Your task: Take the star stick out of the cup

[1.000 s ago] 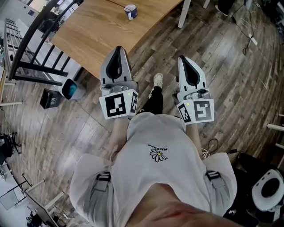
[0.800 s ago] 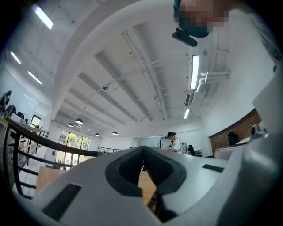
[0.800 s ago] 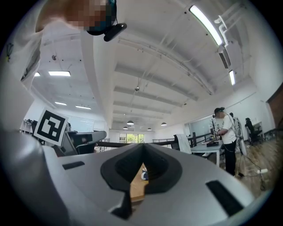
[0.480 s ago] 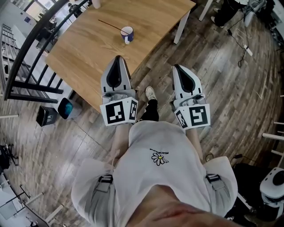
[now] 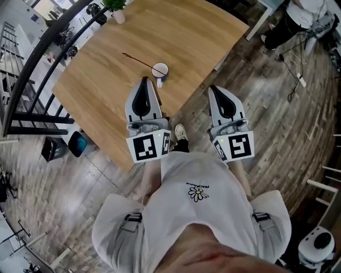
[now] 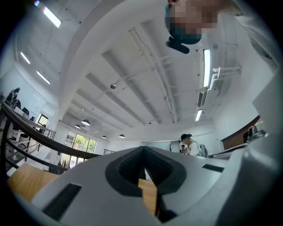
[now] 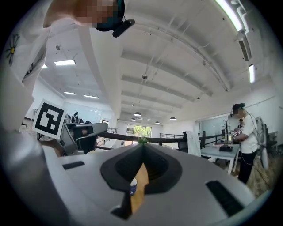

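Both sets of fingers are clenched on nothing at the counter's [image 5: 101,101] near edge, and the cup [image 5: 160,71] sits just beyond the left gripper [image 5: 144,80], its stick [image 5: 137,59] slanting away far-left, with the right gripper [image 5: 219,88] clearly farther off.

Light wooden surface [image 5: 106,80] drawn much closer, white-and-blue cup [image 5: 160,70] now just ahead of the left tongs [image 5: 144,81] rather than far off, thin dark stick [image 5: 137,59] and small potted plant [image 5: 118,11] come into view.
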The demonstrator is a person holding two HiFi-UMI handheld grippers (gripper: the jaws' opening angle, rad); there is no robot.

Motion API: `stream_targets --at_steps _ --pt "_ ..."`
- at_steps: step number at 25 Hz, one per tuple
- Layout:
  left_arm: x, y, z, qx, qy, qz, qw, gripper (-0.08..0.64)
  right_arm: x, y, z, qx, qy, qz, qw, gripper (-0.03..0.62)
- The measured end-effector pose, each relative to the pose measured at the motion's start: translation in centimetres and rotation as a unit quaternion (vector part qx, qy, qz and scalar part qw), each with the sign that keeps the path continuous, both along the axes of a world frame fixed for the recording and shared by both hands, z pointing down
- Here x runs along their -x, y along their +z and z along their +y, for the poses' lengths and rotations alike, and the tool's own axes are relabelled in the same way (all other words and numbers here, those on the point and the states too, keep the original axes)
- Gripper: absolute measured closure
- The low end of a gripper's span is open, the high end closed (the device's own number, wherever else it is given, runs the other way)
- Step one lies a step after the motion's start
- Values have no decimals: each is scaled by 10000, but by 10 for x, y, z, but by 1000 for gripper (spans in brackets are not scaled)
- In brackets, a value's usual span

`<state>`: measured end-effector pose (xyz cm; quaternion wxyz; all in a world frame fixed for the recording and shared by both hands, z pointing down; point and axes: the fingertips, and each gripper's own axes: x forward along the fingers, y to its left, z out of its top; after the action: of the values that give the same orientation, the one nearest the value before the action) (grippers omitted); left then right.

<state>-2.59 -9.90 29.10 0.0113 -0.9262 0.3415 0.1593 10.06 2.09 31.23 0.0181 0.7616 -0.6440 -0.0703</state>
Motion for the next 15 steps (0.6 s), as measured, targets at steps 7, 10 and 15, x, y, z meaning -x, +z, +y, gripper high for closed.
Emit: stream_targets --at_steps 7,10,15 --pt "-28 -7 -72 -116 -467 -75 9988 545 -61 0 -77 -89 243 -246 9994 586" --pt "-31 -16 -83 -298 -671 -142 9972 545 -72 5 -100 -155 81 -489 9986 586" --pt "-33 -16 -97 -320 -1029 -226 9939 545 -71 12 -143 -149 -524 -575 9969 586"
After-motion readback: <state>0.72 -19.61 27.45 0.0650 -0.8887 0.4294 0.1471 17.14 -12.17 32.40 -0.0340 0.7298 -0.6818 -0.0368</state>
